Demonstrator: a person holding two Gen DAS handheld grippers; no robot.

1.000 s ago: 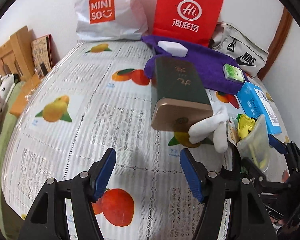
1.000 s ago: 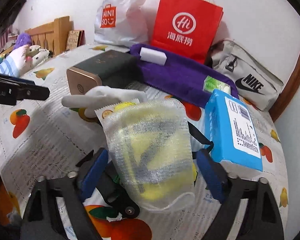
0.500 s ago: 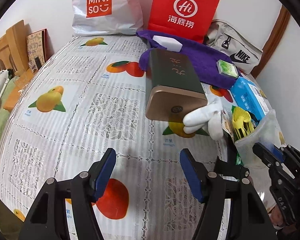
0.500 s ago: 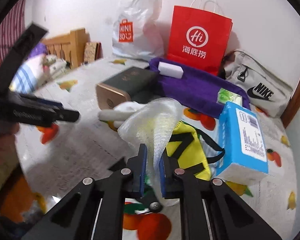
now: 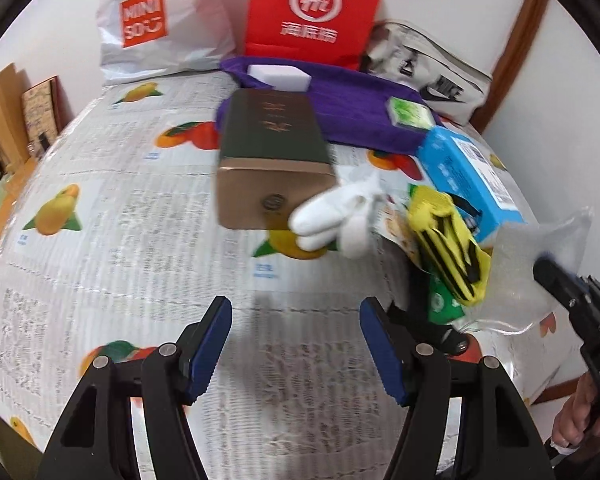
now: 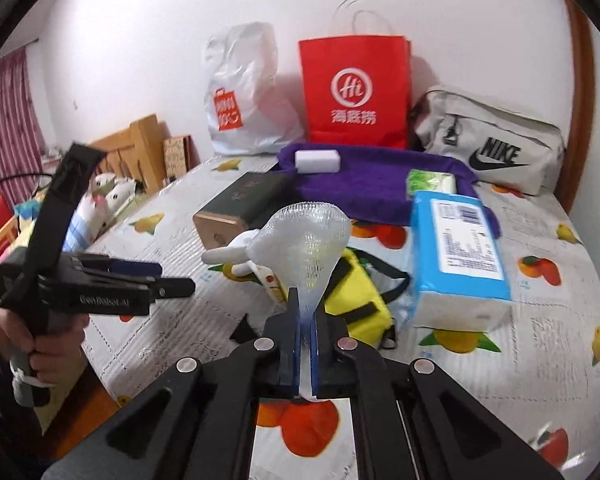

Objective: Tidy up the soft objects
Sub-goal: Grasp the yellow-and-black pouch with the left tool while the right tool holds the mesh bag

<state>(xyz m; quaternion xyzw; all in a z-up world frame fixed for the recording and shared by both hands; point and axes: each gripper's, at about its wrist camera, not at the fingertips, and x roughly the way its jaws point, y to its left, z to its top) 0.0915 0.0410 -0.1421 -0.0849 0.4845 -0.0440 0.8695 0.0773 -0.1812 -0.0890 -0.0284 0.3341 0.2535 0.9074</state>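
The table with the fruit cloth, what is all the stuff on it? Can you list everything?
mesh pouch: 1, clear white, pinched in the right gripper, lifted off the table
yellow bag: 1, yellow with black straps, just behind the pouch
tissue pack: 1, blue, right of the yellow bag
white glove: 1, white, in front of the box
box: 1, dark green with gold end, middle
purple cloth: 1, purple, at the back
white block: 1, on the cloth's left end
green packet: 1, on the cloth's right end
red bag: 1, by the wall
white plastic bag: 1, left of it
grey bag: 1, back right
left gripper: open, holding nothing
right gripper: shut on the pouch
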